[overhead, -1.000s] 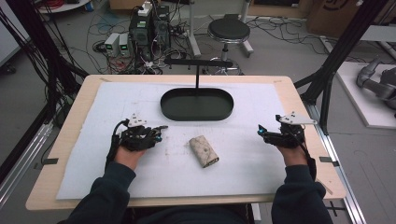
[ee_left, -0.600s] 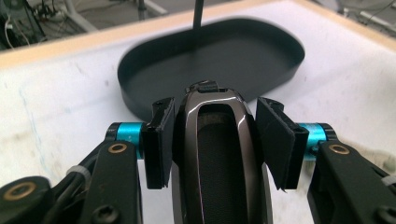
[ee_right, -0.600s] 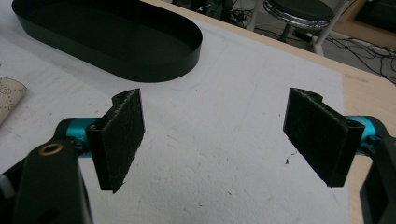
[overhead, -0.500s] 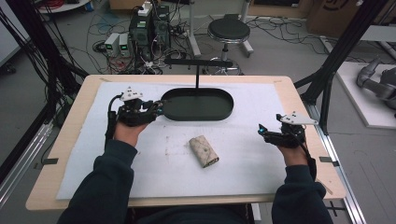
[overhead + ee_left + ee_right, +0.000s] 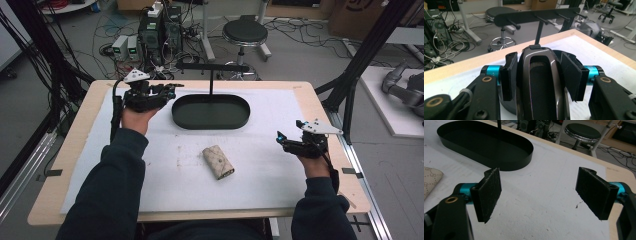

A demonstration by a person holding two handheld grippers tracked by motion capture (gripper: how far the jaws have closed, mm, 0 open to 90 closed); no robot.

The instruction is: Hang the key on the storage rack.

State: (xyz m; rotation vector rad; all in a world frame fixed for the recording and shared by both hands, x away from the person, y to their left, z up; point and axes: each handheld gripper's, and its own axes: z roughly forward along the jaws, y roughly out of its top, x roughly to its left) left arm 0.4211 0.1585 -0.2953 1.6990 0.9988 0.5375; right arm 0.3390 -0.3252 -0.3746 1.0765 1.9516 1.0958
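Note:
My left gripper (image 5: pixel 170 90) is raised at the far left end of the black oval tray (image 5: pixel 210 125), shut on a dark glossy rounded object (image 5: pixel 541 82) with a hollow middle. In the left gripper view both pads (image 5: pixel 509 75) press its sides, and it points toward the black peg rack (image 5: pixel 536 16). The rack (image 5: pixel 211 66) stands on a thin post behind the tray. A beige patterned pouch (image 5: pixel 218 161) lies on the white mat in front of the tray. My right gripper (image 5: pixel 281 140) rests low at the mat's right side, open and holding nothing, with its jaws (image 5: pixel 539 182) wide apart.
A white mat (image 5: pixel 280 190) covers the wooden table (image 5: pixel 320 100). The tray's near rim (image 5: pixel 506 162) and a corner of the pouch (image 5: pixel 429 182) are visible in the right gripper view. A black stool (image 5: pixel 245 32) and cabled electronics (image 5: pixel 155 30) sit on the floor beyond.
My left gripper has travelled from the near-left mat up and away to the tray's left end, carrying the dark object. The right gripper and the pouch have stayed put.

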